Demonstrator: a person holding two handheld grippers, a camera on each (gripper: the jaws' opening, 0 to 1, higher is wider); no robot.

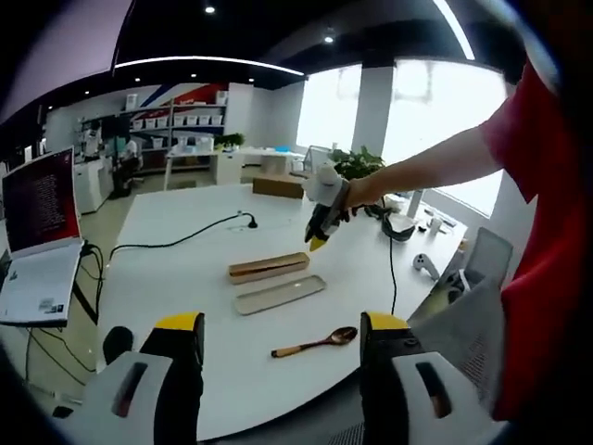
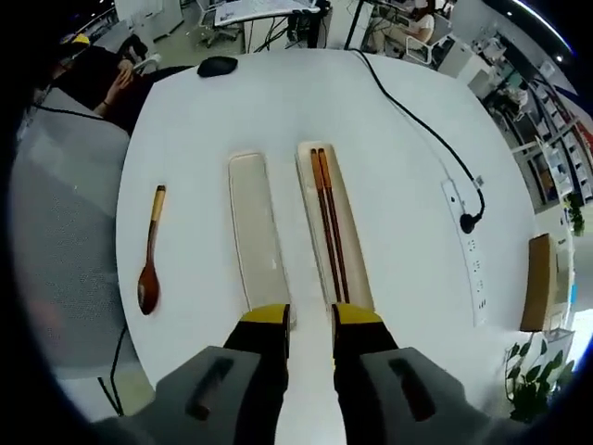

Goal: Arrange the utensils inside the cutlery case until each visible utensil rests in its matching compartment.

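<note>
Low in the right gripper view I see one wooden spoon (image 2: pixel 150 256) at left, one lid (image 2: pixel 257 229), then one case (image 2: pixel 345 243) holding two chopsticks (image 2: pixel 326 219). My right gripper (image 2: pixel 309 317), narrowly parted and empty, sits just below them. From the left gripper view, my left gripper (image 1: pixel 282 326) is spread wide, the spoon between its tips.

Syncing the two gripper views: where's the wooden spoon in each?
Left gripper view: the wooden spoon lies near the table's near edge, low centre, in front of the empty tray.
Right gripper view: the wooden spoon lies at left, bowl toward the camera, apart from the empty tray.
Shared landmark: the case half holding chopsticks, seen side-on beyond the tray.
</note>
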